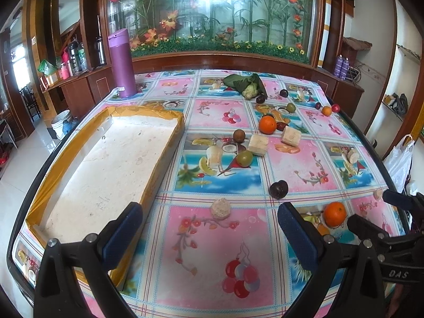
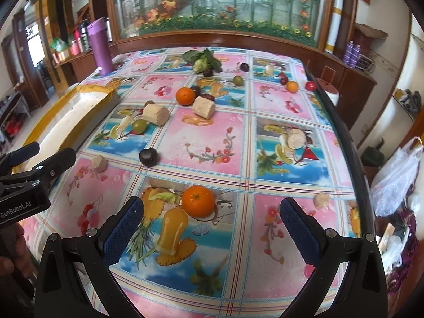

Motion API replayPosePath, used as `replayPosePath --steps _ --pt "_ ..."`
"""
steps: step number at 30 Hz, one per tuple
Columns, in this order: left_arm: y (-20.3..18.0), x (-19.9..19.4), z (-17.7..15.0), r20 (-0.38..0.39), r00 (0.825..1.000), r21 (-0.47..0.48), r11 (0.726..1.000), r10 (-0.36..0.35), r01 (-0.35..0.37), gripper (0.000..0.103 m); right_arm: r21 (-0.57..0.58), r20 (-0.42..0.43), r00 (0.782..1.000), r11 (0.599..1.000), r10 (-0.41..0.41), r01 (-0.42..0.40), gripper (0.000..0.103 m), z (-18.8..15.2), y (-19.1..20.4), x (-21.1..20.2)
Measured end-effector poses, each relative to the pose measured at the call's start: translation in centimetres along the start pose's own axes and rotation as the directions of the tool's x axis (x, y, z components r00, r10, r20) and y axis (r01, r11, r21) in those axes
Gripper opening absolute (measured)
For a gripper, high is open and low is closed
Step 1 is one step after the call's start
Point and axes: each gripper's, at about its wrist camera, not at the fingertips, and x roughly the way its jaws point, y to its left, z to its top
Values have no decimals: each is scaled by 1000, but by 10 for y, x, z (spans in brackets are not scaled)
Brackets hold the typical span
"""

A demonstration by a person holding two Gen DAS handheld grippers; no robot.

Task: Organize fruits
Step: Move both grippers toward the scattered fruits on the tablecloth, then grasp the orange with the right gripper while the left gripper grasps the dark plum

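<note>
My left gripper [image 1: 209,228] is open over the tablecloth, beside the near end of a white foam tray [image 1: 169,143] with a yellow-taped rim. A beige chunk [image 1: 220,208] and a dark plum [image 1: 278,189] lie just ahead of it. My right gripper [image 2: 212,220] is open too, with an orange [image 2: 198,201] on the table just ahead, between its fingertips and untouched. More fruit is scattered farther back: a second orange [image 2: 185,96], a green fruit [image 2: 139,126], beige cut pieces [image 2: 155,115] and a leafy custard apple [image 2: 202,61]. Each gripper shows in the other's view.
A tall purple bottle [image 1: 122,63] stands at the table's far left corner behind the tray. Small fruits [image 2: 292,86] sit near the right table edge [image 2: 355,159]. A white plastic bag [image 2: 397,175] hangs beyond that edge. A wooden cabinet with a glass panel backs the table.
</note>
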Motion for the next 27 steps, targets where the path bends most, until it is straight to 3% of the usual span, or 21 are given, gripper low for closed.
replayPosePath --steps 5,9,14,25,27 --pt "-1 5 -3 -23 1000 21 1000 19 -19 103 -30 -78 995 998 55 -58 71 2 1 25" --pt "-1 9 -5 -43 999 29 999 28 -26 103 -29 -133 986 994 100 -104 61 -1 1 42" --pt "-7 15 -4 -66 998 39 999 23 -21 103 -51 -171 978 990 123 -134 35 -4 3 55" --pt "-55 55 16 -164 985 84 994 -59 73 103 -64 -132 983 989 126 -135 34 -7 -16 42" --pt "-64 64 18 -190 979 93 991 -77 96 99 -64 -126 984 989 125 -134 34 -8 -20 39"
